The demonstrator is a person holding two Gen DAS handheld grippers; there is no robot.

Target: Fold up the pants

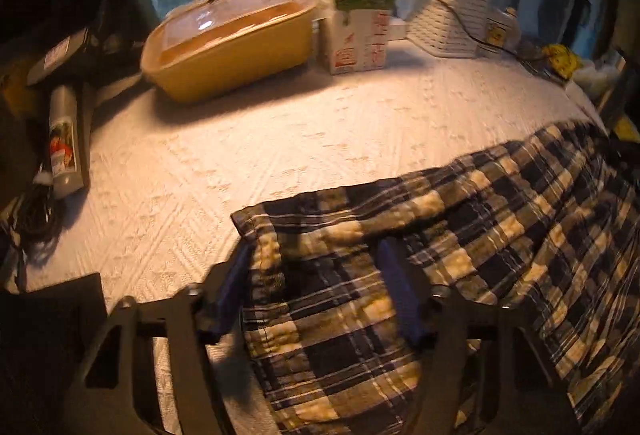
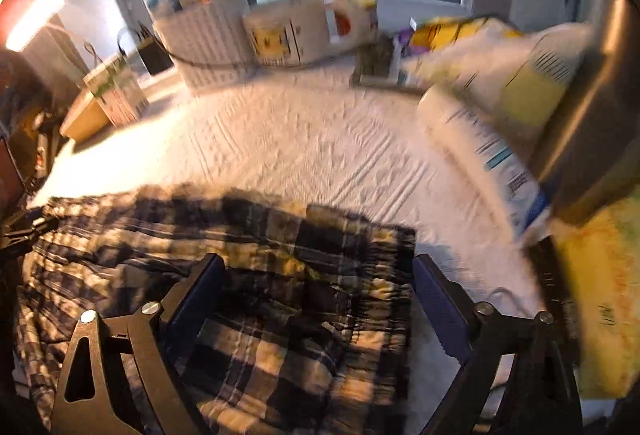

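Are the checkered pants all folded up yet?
Not yet. The pants already lie spread on the white bedspread. Right now the left gripper straddles one end and the right gripper the other, fingers around the cloth but nothing lifted. All the folding is left.

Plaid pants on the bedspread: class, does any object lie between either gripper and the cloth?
Nothing visible does. The left gripper and right gripper each straddle an end of the plaid pants. The yellow dish and carton sit far back on the bedspread.
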